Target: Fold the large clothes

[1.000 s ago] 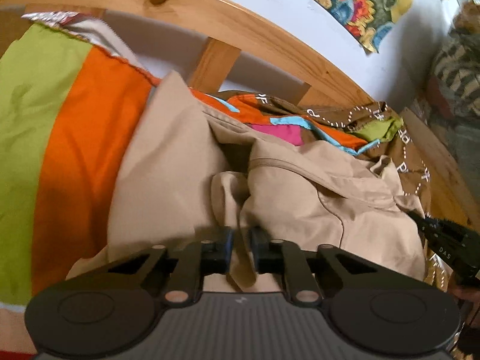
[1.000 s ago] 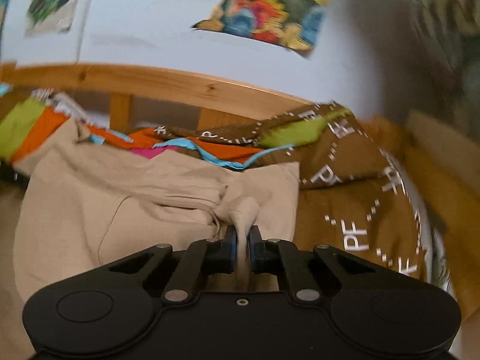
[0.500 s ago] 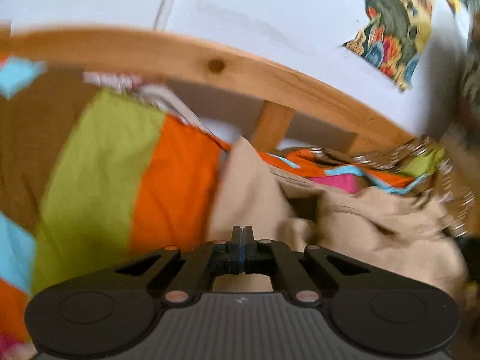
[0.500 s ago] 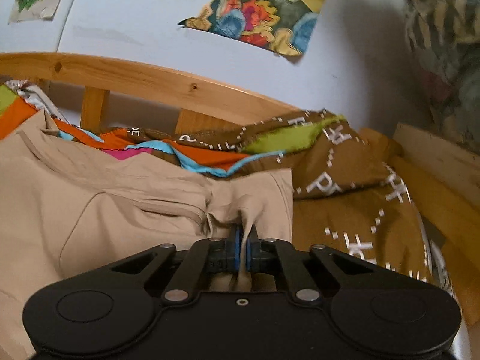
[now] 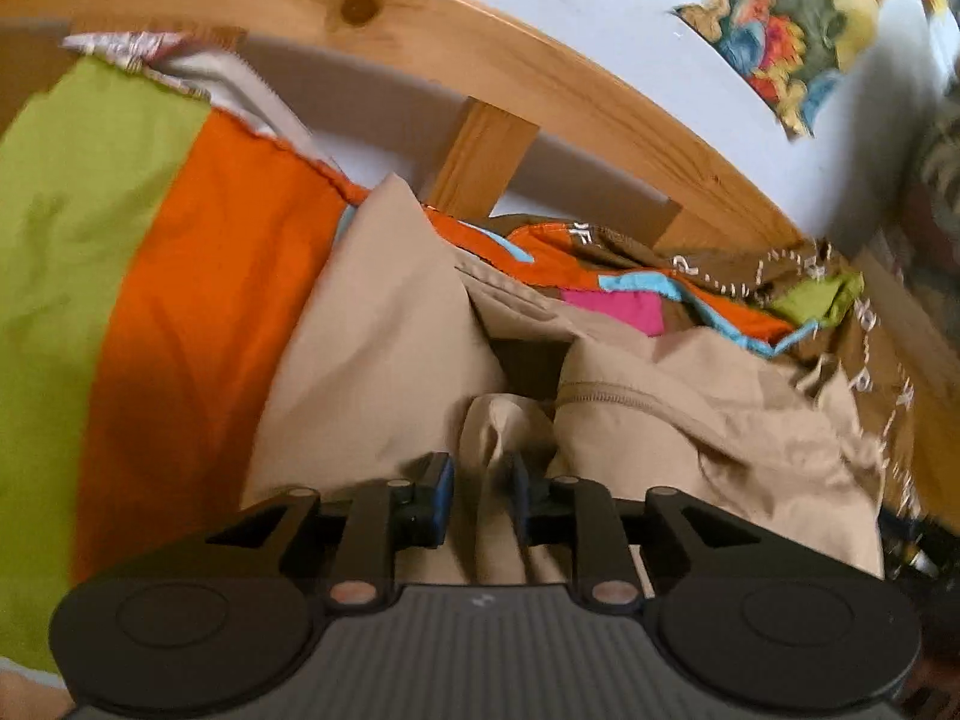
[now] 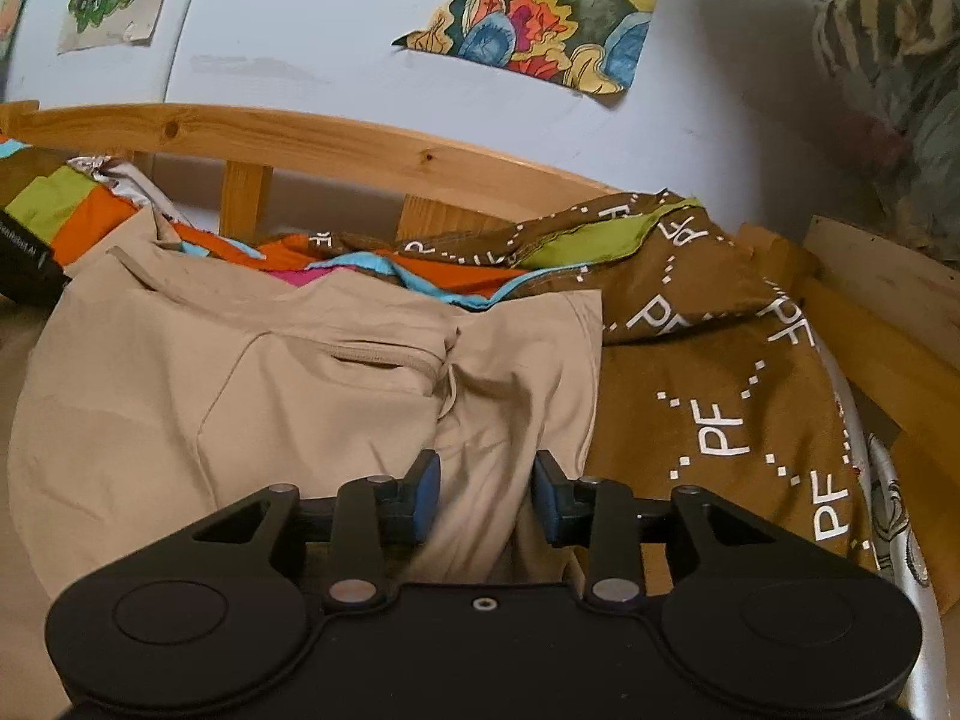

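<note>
A beige garment (image 5: 384,360) lies crumpled on a bed, over a colourful patchwork cover (image 5: 150,300). My left gripper (image 5: 480,495) is open at the garment's near edge, and a raised fold of beige cloth stands loose between its fingers. In the right wrist view the same beige garment (image 6: 210,372) shows a zipped pocket and a bunched seam. My right gripper (image 6: 485,495) is open over its right part, the cloth lying slack between and below the blue pads (image 6: 423,495).
A wooden bed rail (image 6: 360,144) with upright slats runs behind the garment, against a white wall with paintings (image 6: 540,6). A brown cover printed with "PF" (image 6: 720,372) is heaped at the right. A wooden board (image 6: 870,324) edges the bed on the right.
Both grippers were shut on pinches of the beige cloth half a second ago. Both have since opened, and the cloth has dropped and spread flatter on the bed.
</note>
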